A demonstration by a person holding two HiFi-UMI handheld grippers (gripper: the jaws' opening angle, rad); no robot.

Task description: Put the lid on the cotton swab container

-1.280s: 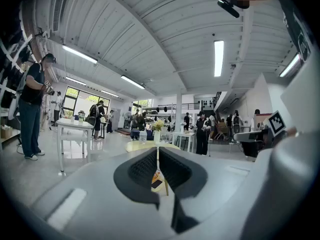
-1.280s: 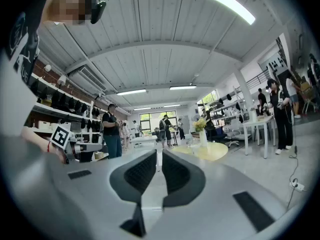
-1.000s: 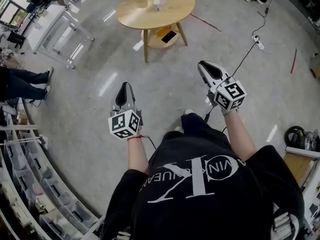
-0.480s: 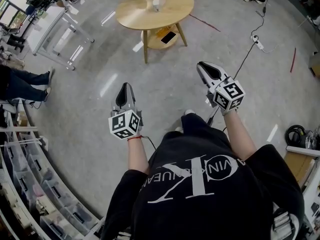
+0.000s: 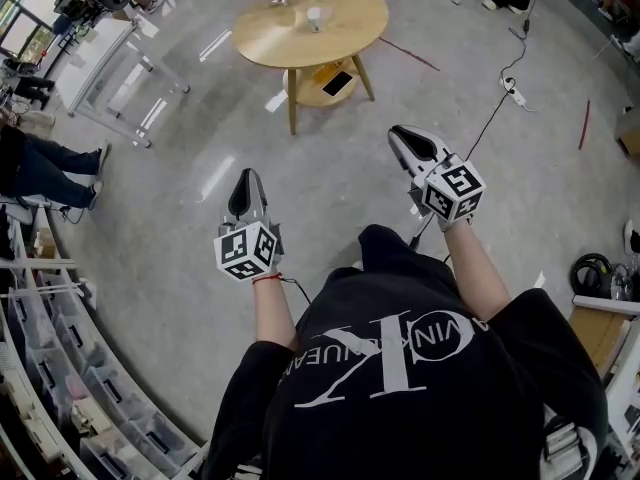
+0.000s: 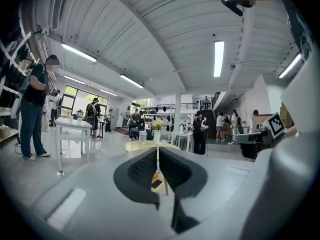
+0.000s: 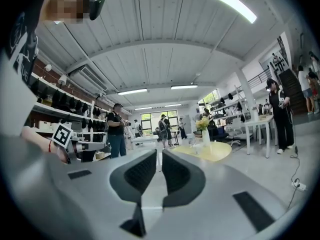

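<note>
Wooden table sits well ahead of us with the container on it; left gripper and right gripper are both clenched on nothing, well short of it

Bright, even light from ceiling strip lamps; glare streaks on floor; strong fisheye warp, dark corners.

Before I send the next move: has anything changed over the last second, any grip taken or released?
Hardly anything. The round table has slid slightly down in the head view, so more of its top shows. Nothing was taken hold of or let go. The left gripper and right gripper stay where they were, jaws close together and empty, well short of the table.
</note>
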